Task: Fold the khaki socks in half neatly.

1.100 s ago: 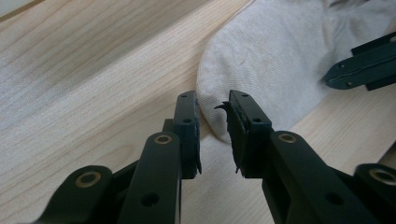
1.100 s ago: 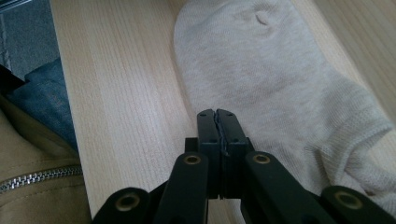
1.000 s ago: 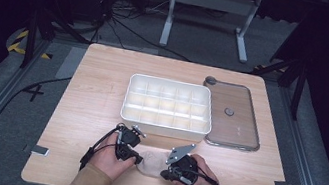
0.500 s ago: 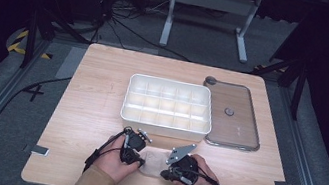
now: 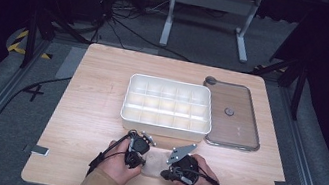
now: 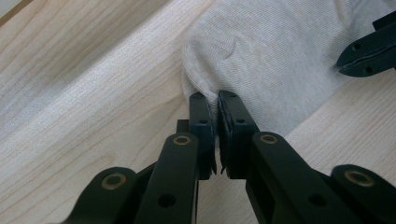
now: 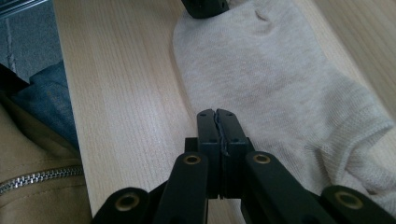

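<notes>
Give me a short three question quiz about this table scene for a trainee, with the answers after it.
1. What soft thing lies between the two grippers?
2. True or false: the clear lid sits on top of the white compartment tray.
3. Which gripper's jaws pinch the sock's edge: A left only, B right only, C both?

Key
1. A pale sock, flat on the wooden table.
2. False: the lid lies beside the open tray.
3. C: left gripper and right gripper each pinch an edge; the left jaws have just been closing.
</notes>
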Demonstrator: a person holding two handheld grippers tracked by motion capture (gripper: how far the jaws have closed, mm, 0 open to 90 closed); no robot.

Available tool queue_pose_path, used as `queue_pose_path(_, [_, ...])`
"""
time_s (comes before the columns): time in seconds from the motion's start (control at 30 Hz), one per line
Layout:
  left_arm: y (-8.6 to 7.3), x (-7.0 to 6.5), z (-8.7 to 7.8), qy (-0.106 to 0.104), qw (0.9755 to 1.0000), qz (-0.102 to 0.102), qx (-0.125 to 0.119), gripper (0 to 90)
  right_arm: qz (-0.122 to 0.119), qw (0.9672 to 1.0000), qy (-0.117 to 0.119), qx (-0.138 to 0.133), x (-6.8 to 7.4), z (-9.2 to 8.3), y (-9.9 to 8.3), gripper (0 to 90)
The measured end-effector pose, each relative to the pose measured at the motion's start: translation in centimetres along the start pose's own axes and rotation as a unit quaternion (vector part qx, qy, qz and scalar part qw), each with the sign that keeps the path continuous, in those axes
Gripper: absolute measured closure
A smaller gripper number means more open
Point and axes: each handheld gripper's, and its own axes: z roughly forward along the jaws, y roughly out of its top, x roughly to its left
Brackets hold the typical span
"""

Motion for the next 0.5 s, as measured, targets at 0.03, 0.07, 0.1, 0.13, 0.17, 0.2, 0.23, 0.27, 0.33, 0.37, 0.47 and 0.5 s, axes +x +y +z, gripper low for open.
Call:
queue_pose_path(0.03, [0.0, 0.0, 0.0, -0.001, 1.0, -0.002, -0.003, 85.2, 0.0, 1.0, 0.0, 0.0, 0.0, 0.0, 0.0, 89.7])
queue_pose_path(0.07, [-0.1, 0.1, 0.0, -0.003, 1.0, -0.008, -0.005, 85.4, 0.0, 1.0, 0.0, 0.0, 0.0, 0.0, 0.0, 89.7])
queue_pose_path(0.1, [-0.1, 0.2, 0.0, -0.006, 0.9999, -0.008, -0.005, 85.6, -0.001, 1.0, 0.0, 0.0, 0.0, 0.0, 0.0, 89.8])
queue_pose_path(0.13, [-0.1, 0.2, -0.1, -0.008, 0.9999, -0.01, -0.005, 85.7, -0.002, 1.0, 0.0, 0.0, 0.0, 0.0, 0.0, 89.8])
queue_pose_path(0.17, [-0.1, 0.2, -0.1, -0.009, 0.9999, -0.013, -0.007, 85.7, -0.002, 1.0, 0.001, -0.001, 0.1, 0.0, 0.0, 89.8])
queue_pose_path(0.2, [-0.1, 0.3, -0.2, -0.009, 0.9999, -0.011, -0.006, 85.7, -0.002, 1.0, 0.001, 0.0, 0.1, 0.0, 0.0, 89.9])
queue_pose_path(0.23, [-0.1, 0.3, -0.3, -0.009, 0.9998, -0.014, -0.01, 85.7, -0.002, 1.0, 0.0, 0.0, 0.0, 0.0, 0.0, 89.9])
queue_pose_path(0.27, [0.0, 0.3, -0.5, -0.01, 0.9998, -0.013, -0.013, 85.7, -0.002, 1.0, 0.001, 0.0, 0.0, 0.0, 0.0, 89.8])
queue_pose_path(0.33, [0.0, 0.2, -0.9, -0.011, 0.9998, -0.009, -0.016, 85.7, 0.001, 1.0, 0.003, 0.0, 0.0, 0.0, 0.0, 89.9])
queue_pose_path(0.37, [0.0, 0.2, -1.0, -0.011, 0.9997, -0.008, -0.018, 85.7, -0.001, 1.0, 0.002, 0.0, 0.0, -0.1, 0.0, 89.9])
queue_pose_path(0.47, [0.0, 0.0, -1.8, -0.014, 0.9995, -0.004, -0.028, 85.7, -0.007, 0.9999, -0.009, -0.002, 0.2, -0.2, 0.1, 89.9])
queue_pose_path(0.5, [0.0, 0.0, -1.8, -0.014, 0.9995, -0.004, -0.028, 85.7, -0.007, 0.9999, -0.009, -0.002, 0.2, -0.2, 0.1, 89.9])
